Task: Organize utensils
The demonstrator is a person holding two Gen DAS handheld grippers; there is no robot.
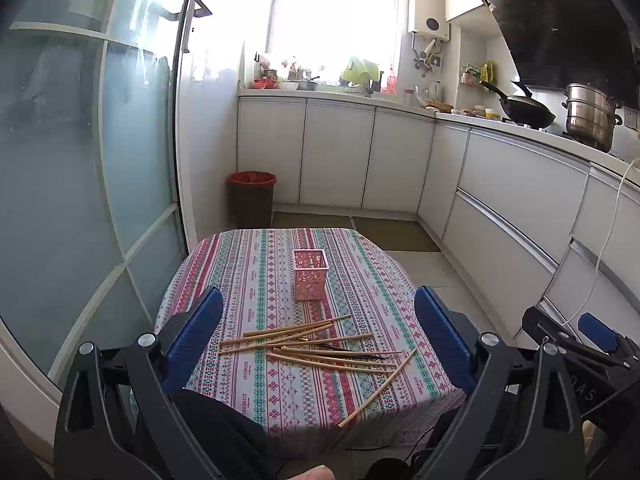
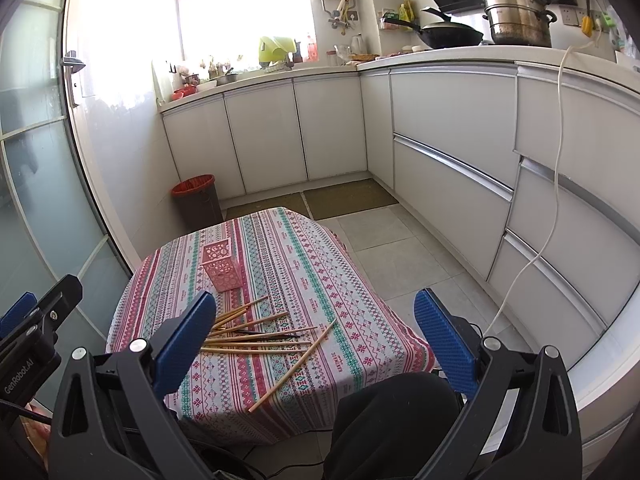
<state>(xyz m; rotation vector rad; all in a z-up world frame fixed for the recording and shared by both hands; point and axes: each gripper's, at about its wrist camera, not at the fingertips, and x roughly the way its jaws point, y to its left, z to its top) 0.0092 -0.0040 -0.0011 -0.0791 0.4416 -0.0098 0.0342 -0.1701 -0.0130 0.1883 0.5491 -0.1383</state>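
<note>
The left gripper (image 1: 318, 344) was held above the near edge of the small table with the striped patterned cloth (image 1: 280, 396), its blue-padded fingers (image 1: 196, 332) spread wide and empty. The right gripper (image 2: 316, 340) was held likewise, fingers (image 2: 440, 336) apart, holding nothing. The bamboo chopsticks (image 1: 316, 344) lay loosely crossed in a pile on the cloth (one lay apart, angled toward the near edge). Roughly ten were counted; overlap prevented an exact figure. One pink perforated plastic holder (image 1: 311, 275) stood upright just beyond the pile.
</note>
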